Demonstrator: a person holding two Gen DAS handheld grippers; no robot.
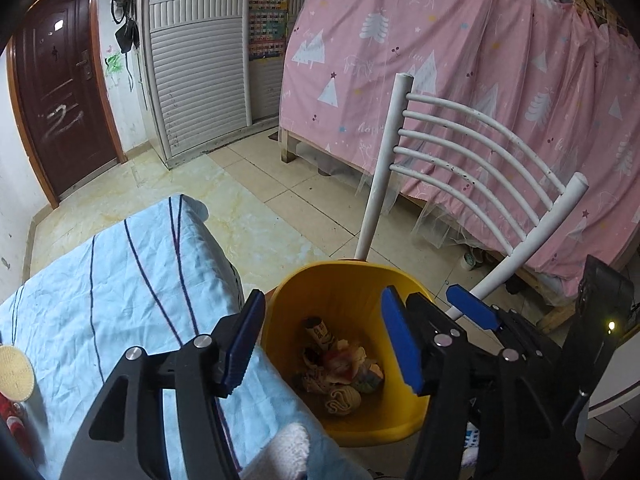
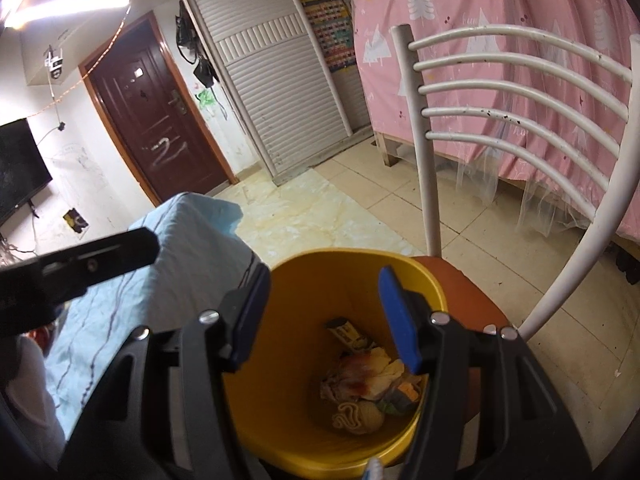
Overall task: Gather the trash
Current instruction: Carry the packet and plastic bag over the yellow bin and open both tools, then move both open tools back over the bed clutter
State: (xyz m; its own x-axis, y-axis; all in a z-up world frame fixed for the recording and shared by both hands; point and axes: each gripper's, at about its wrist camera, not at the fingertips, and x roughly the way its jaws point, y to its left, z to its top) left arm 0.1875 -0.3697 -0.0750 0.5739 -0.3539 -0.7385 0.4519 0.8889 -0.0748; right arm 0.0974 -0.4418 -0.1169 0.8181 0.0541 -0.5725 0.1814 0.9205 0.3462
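A yellow bin (image 1: pixel 320 292) (image 2: pixel 304 276) stands on the brown seat of a white chair (image 2: pixel 460 288), beside the table. Crumpled wrappers and paper trash (image 1: pixel 340 372) (image 2: pixel 368 380) lie at its bottom. My left gripper (image 1: pixel 322 344) is open and empty, held above the bin's mouth. My right gripper (image 2: pixel 324 320) is open and empty too, also above the bin. The right gripper's blue fingertip (image 1: pixel 472 312) shows at the right of the left wrist view.
A table with a light blue striped cloth (image 1: pixel 120 280) (image 2: pixel 160 256) lies left of the bin. The white chair back (image 1: pixel 460 168) (image 2: pixel 520 112) rises behind it. A pink curtain (image 1: pixel 480 60), a dark door (image 1: pixel 60 100) and a tiled floor (image 1: pixel 280 184) lie beyond.
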